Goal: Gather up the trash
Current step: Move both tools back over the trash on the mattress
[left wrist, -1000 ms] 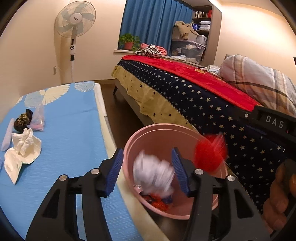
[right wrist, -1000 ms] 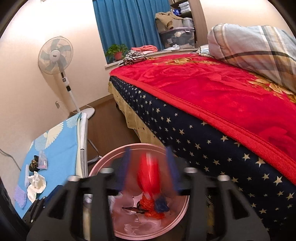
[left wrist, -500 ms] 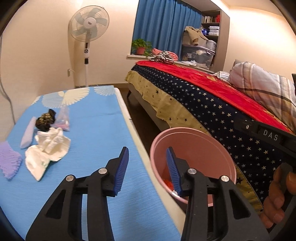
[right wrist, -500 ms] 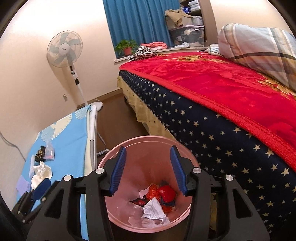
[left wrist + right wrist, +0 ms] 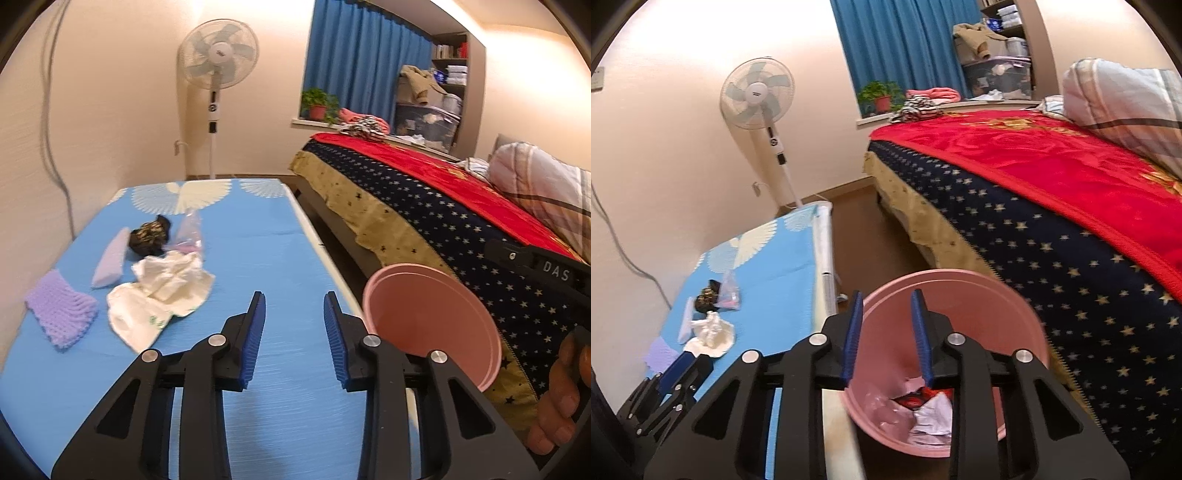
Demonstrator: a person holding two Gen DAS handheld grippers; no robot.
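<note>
Blue mat [image 5: 258,266] with crumpled tissue [image 5: 166,284], pink bin [image 5: 960,332] beside bed [image 5: 1052,206]

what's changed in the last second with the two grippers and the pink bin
Both grippers let go: a white wad from the left gripper and a red piece from the right gripper dropped into the pink bin. Both are now open and empty. The left has swung away over the blue table; the right remains above the bin. The trash left on the table hasn't moved.

Warm-lit bedroom with cream walls [image 5: 110,92]. White pedestal fan [image 5: 218,62] by the wall, blue curtains [image 5: 362,66] behind a potted plant [image 5: 317,103], bed [image 5: 1052,192] under red blanket, plaid pillow [image 5: 1126,99], brown floor [image 5: 849,206].
</note>
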